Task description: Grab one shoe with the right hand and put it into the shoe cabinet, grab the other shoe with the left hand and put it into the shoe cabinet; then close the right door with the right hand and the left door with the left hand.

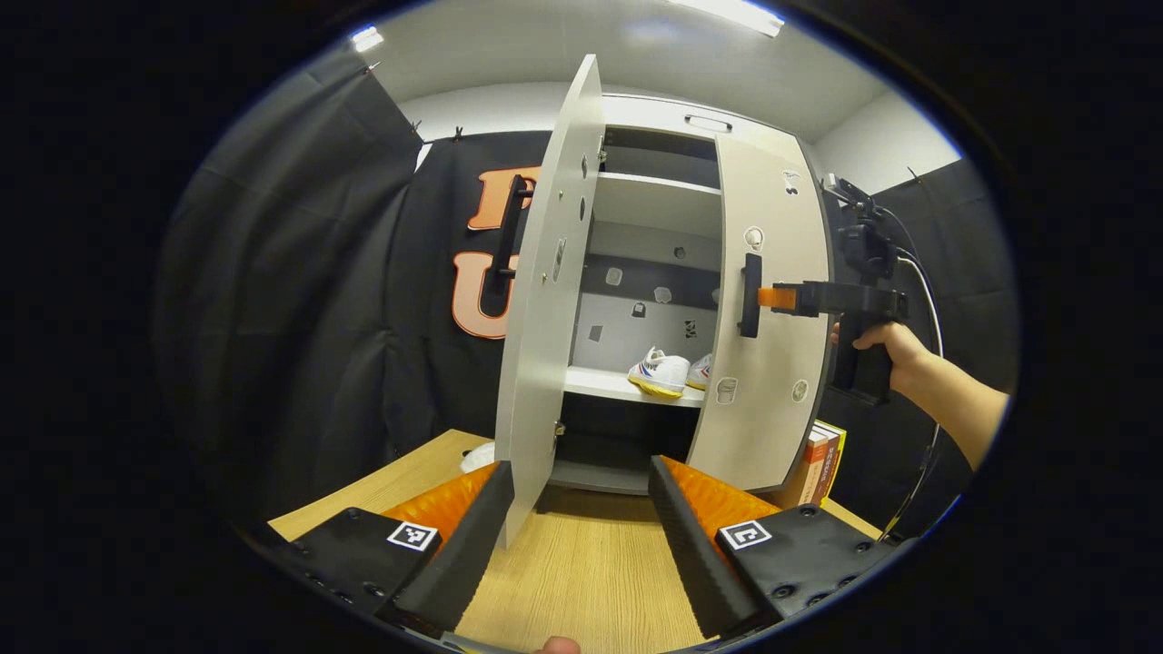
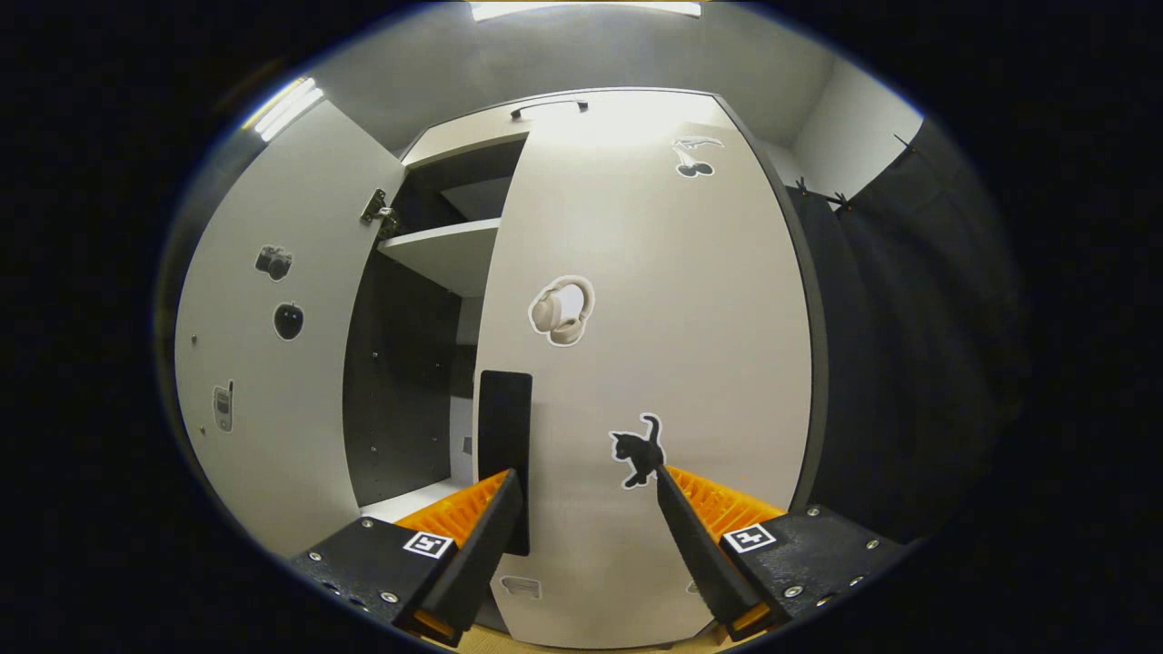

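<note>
Right hand-held gripper (image 2: 586,486), fingers apart, presses the right door (image 2: 654,363) by its handle (image 2: 505,436); left hand-held gripper (image 1: 581,477) gapes.

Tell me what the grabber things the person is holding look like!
Each gripper has two long ribbed fingers on black bolted blocks, each carrying a square black-and-white marker. In the left gripper view, the right gripper has a black pistol-style handle held by a bare hand, no sleeve visible, a camera on top and cables trailing down.
</note>
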A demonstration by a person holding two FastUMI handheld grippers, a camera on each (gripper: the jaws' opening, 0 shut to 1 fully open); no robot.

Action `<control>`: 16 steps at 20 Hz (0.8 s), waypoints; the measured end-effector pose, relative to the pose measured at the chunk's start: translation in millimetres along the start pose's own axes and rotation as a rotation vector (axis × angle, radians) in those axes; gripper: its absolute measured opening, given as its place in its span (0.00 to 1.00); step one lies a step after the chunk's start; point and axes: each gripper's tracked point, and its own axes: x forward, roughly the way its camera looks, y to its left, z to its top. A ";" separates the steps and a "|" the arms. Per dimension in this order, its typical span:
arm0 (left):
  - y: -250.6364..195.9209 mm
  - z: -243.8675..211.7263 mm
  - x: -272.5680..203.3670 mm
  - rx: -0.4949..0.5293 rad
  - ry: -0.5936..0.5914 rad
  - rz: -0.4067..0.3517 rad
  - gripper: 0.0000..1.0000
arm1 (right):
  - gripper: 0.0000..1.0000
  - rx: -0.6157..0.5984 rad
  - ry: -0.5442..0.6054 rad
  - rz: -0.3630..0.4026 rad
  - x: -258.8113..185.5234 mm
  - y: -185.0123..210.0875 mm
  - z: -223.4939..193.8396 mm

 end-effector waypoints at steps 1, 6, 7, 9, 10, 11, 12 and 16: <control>0.6 0.5 0.7 -0.002 -0.003 0.003 0.97 | 0.93 0.010 -0.013 0.002 -9.1 -1.1 5.8; 4.4 8.0 3.5 -0.031 -0.020 0.008 0.97 | 0.93 -0.012 -0.047 -0.016 -79.5 -11.9 18.9; 4.7 8.0 3.8 -0.036 -0.020 0.008 0.97 | 0.92 -0.011 -0.045 -0.021 -96.9 -14.0 15.1; 3.8 10.8 7.2 -0.033 -0.023 0.004 0.97 | 0.93 0.007 -0.040 -0.034 -130.9 -19.0 7.6; 1.9 13.7 8.9 -0.026 -0.029 0.000 0.97 | 0.93 0.012 -0.040 -0.044 -146.0 -21.9 4.5; -0.9 16.6 11.5 -0.019 -0.039 -0.006 0.97 | 0.93 0.012 -0.034 -0.060 -159.9 -26.0 -0.2; -3.5 20.2 13.9 -0.013 -0.047 -0.009 0.97 | 0.93 0.009 -0.027 -0.079 -173.2 -30.9 -5.2; -16.3 24.5 20.8 -0.045 -0.051 -0.028 0.96 | 0.93 0.001 -0.024 -0.134 -225.0 -43.6 -20.9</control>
